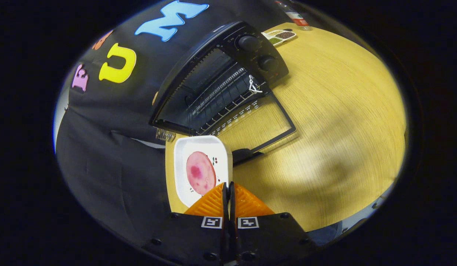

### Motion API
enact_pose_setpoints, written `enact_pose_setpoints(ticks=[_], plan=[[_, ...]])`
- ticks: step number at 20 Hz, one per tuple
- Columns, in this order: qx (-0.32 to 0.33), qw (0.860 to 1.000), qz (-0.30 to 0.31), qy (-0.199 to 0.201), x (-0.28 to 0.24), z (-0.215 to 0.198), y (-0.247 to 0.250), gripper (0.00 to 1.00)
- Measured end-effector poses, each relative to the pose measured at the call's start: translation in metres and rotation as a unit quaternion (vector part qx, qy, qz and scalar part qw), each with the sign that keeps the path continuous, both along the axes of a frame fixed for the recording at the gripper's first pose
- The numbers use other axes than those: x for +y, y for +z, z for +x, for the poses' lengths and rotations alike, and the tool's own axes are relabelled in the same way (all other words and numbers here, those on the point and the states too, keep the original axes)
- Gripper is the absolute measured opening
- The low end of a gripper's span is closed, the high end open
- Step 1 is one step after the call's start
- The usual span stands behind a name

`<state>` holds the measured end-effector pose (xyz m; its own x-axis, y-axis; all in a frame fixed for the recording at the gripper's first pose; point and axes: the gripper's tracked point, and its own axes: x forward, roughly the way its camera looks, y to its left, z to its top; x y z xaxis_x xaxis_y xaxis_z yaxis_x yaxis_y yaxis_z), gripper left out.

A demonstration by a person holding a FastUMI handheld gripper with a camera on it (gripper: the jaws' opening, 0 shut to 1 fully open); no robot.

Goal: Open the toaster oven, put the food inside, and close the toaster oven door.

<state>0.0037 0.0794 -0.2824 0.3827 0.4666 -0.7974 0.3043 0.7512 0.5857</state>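
1. My fingers (228, 188) are pressed together, pinching the rim of the plate (184, 173).
2. The ham (200, 173) lies on it.
3. The oven (221, 79) stands beyond on the tabletop (343, 129), its door (263, 123) open.

The one camera rides on the hand-held gripper (229, 188) and looks forward along its two orange fingers (210, 203), which sit at 6 o'clock, pressed together on the rim of a white plate (184, 155). It looks down at a slant on the wooden desk (332, 129) from close above. The view is rolled: the open toaster oven (221, 77) stands tilted toward 12 o'clock, well beyond the fingers.
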Motion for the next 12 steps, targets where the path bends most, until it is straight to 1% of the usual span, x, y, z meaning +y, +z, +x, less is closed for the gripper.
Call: enact_pose_setpoints(ticks=[4,6,8,12], plan=[[-0.007,0.997,0.010,-0.071,0.009,0.020,0.002,0.01],[-0.009,0.994,0.013,-0.109,0.012,0.030,0.001,0.01],[-0.010,0.989,0.016,-0.150,0.015,0.041,-0.003,0.01],[-0.005,0.976,0.038,-0.215,0.023,0.059,-0.011,0.01]])
